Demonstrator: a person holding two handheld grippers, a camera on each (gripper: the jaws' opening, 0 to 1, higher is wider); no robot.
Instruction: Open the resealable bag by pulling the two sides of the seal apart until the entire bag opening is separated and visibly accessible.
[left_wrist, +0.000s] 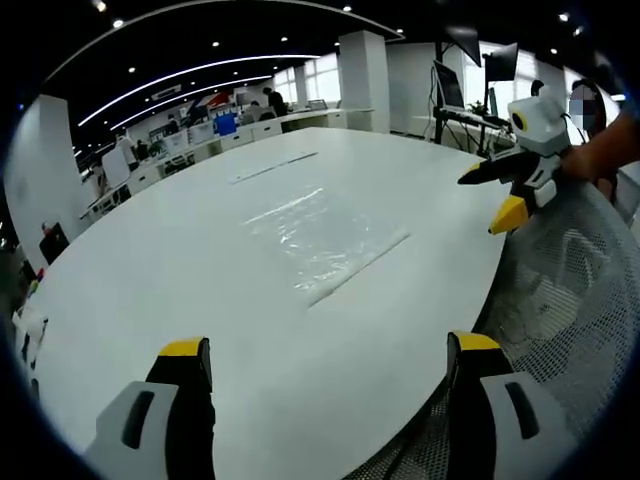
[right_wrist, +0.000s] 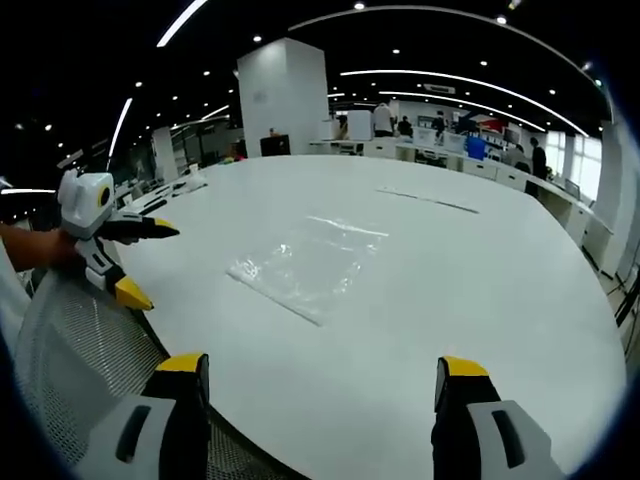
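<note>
Desk (left_wrist: 150, 260): a large white rounded desk spreads ahead of both pairs of jaws and carries the bag; a long thin strip (left_wrist: 273, 167) lies on it far beyond the bag.
Chair (left_wrist: 570, 300): a grey mesh chair back stands at the desk's near edge, to the right of the jaws in the left gripper view and to the left of the jaws in the right gripper view.
Bag (left_wrist: 310, 240): a clear resealable bag lies flat on the desk, ahead of the left gripper's jaws and a little right of their middle line; in the right gripper view it lies ahead of the jaws, about on their middle line. Its seal edge looks closed, and no jaw touches it.
Left gripper (left_wrist: 330, 365): jaws wide apart, yellow-tipped, holding nothing, at the near desk edge and well apart from the bag. In the right gripper view it is held by a hand (right_wrist: 40, 248) over the chair, jaws spread.
Right gripper (right_wrist: 320, 385): jaws wide apart, holding nothing, short of the bag. In the left gripper view it hangs over the chair, jaws spread.
</note>
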